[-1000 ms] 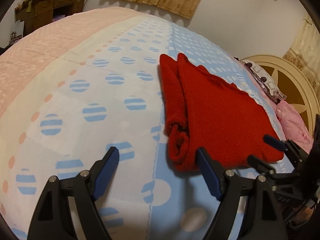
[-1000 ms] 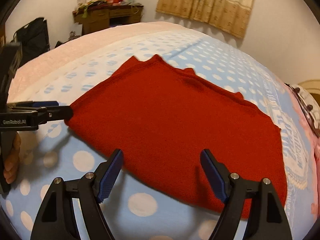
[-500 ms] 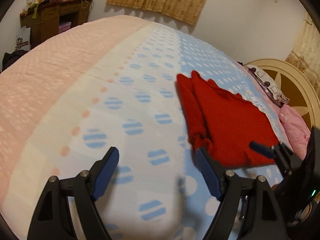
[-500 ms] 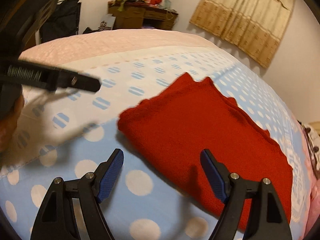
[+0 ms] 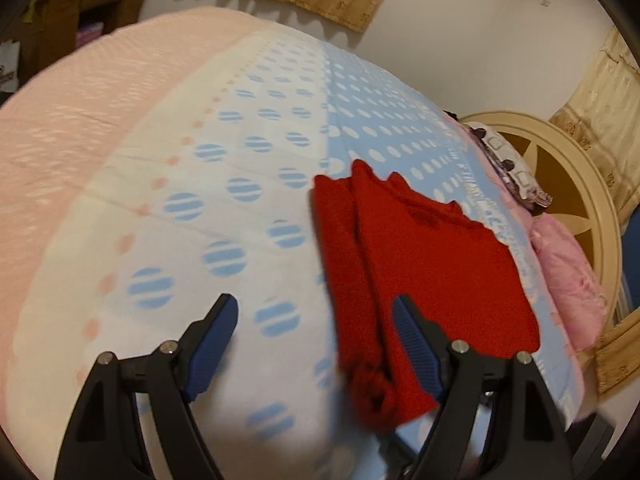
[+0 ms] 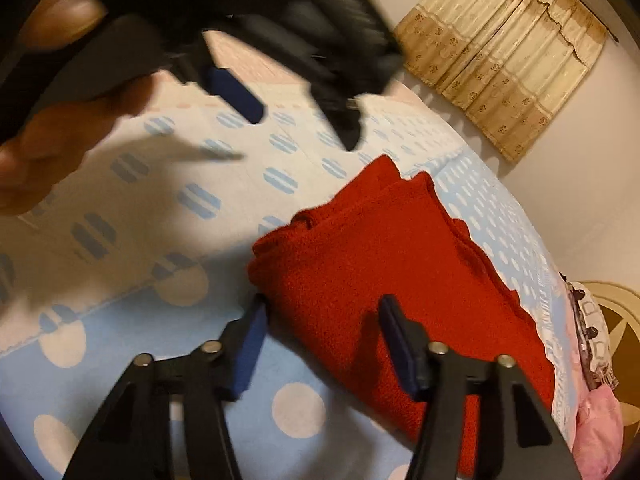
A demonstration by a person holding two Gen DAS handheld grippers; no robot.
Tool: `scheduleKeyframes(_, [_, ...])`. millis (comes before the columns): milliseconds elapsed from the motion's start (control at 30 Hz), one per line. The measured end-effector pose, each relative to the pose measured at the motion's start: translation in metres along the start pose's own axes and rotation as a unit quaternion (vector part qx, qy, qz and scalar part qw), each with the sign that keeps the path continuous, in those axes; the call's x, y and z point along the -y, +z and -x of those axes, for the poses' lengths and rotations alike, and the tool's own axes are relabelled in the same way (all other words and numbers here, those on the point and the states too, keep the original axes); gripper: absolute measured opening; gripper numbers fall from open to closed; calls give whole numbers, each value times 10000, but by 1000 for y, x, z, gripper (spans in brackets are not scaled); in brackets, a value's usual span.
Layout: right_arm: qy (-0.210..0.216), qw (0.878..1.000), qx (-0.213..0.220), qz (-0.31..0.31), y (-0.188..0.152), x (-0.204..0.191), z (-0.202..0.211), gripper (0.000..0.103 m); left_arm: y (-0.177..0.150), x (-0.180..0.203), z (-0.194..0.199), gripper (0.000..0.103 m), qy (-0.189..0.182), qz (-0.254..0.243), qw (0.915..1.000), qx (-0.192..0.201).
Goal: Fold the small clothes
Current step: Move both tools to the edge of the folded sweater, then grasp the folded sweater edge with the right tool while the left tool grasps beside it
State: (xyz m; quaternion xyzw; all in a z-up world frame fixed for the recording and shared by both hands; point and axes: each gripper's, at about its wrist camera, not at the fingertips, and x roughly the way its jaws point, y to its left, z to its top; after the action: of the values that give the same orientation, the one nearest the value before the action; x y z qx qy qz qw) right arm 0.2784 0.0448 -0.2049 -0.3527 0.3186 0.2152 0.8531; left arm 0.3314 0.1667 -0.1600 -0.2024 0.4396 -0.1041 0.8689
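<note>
A folded red knit garment [image 5: 432, 264] lies flat on the dotted bedspread [image 5: 224, 184]; it also shows in the right wrist view [image 6: 384, 280]. My left gripper [image 5: 314, 344] is open and empty, raised above the bed, its right finger over the garment's near left edge. My right gripper [image 6: 322, 344] is open and empty, hovering over the garment's near corner. The left gripper also shows blurred in the right wrist view [image 6: 296, 112], high at the upper left, held by a hand.
A pink pillow [image 5: 568, 280] and a round cream headboard [image 5: 592, 208] lie at the right. A wooden desk [image 5: 80, 12] with clutter stands at the far left. Curtains [image 6: 504, 56] hang on the back wall.
Both grippers have let go and lifted away from the garment. The left gripper has risen and swung over the bed; the right has tilted and pulled back toward the near corner.
</note>
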Motion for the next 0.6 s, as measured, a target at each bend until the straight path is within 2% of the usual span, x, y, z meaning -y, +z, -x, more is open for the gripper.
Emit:
scheduleKeyframes(300, [-90,9999,34,-91,-4,1,0,55,29,19,-57,82,-106,-188,9991,-370])
scheduleKeyframes(433, [-98,9999,55,-91,-5,0,0,54,35,21,-69,82,-289,-118,9988,-390])
scheduleKeyframes(600, [-227,9997,130,15,-6,-6,1,53,42,25,-79,81,-283,-184,9988,-353])
